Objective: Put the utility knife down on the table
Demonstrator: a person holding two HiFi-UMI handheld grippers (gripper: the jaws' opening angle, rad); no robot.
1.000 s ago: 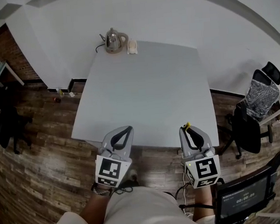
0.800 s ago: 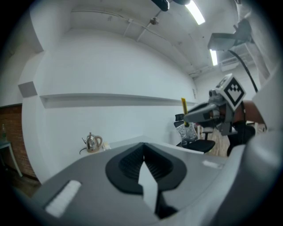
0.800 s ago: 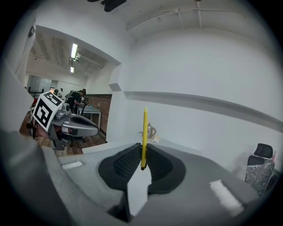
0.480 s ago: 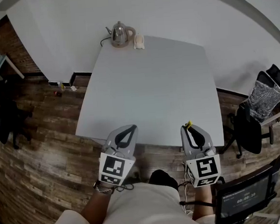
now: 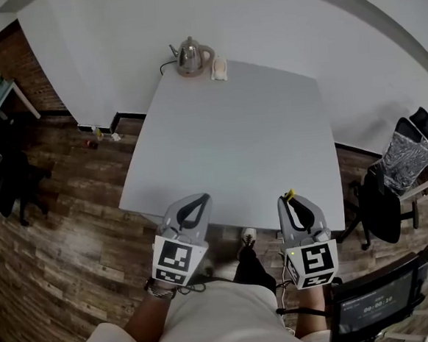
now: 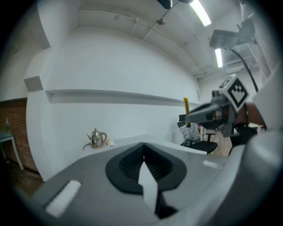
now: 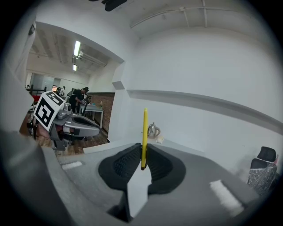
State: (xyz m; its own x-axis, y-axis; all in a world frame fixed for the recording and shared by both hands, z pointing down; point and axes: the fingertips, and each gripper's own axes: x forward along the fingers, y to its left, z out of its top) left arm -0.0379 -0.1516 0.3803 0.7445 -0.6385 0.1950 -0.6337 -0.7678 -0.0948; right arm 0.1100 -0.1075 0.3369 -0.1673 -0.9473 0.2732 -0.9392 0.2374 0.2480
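No legible txt; digits on dark screen (image 5: pixel 372 303), btm right of head view, too blurry.

Surroundings: kettle, chairs, screen, plank floor

A steel kettle (image 5: pixel 192 56) is seen before the white wall (image 5: pixel 115 34), a small white object (image 5: pixel 221 68) just beside it. Black office chairs are placed at right (image 5: pixel 383 205) and left (image 5: pixel 12 182) on the wooden floor (image 5: pixel 64 237); a dark screen (image 5: pixel 372 302) is shown lower right.
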